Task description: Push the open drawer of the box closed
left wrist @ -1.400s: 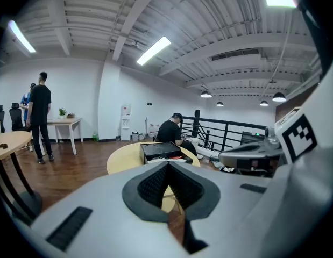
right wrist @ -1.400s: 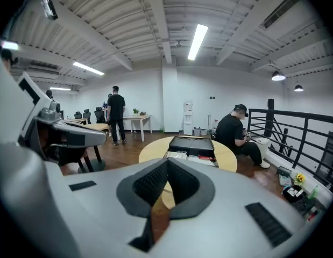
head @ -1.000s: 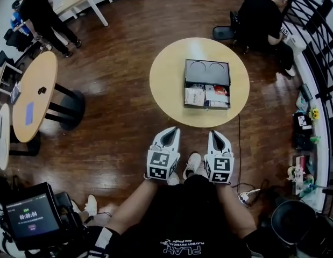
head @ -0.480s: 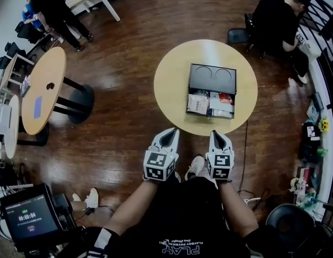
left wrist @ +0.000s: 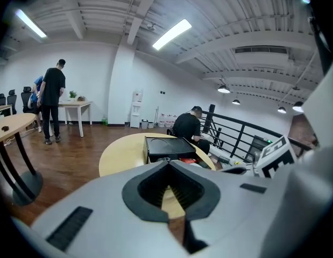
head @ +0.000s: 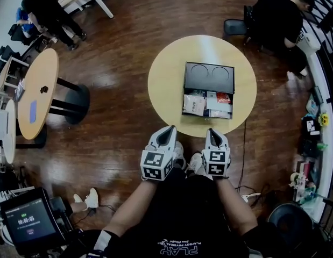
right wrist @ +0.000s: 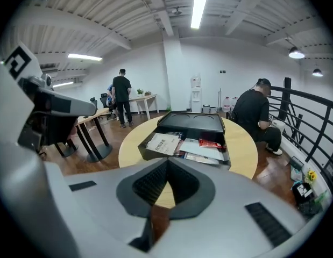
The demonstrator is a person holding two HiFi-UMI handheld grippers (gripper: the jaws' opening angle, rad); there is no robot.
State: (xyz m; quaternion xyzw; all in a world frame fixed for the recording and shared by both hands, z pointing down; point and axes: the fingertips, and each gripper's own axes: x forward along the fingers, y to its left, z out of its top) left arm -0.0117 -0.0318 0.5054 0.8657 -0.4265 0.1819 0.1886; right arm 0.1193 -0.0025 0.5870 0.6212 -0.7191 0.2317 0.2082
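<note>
The left hand-held gripper (head: 169, 128) and right hand-held gripper (head: 213, 131) hover off the round bench's (head: 165, 85) near edge, all jaws together and empty. The black box (head: 208, 76) sits on the bench, drawer (head: 206, 104) open (papers inside) toward these 2.

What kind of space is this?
Probably an open-plan office or studio loft: round pale wooden tables on a dark plank floor, a seated person in black working beside a black metal railing, strip lights on a bare ceiling.
</note>
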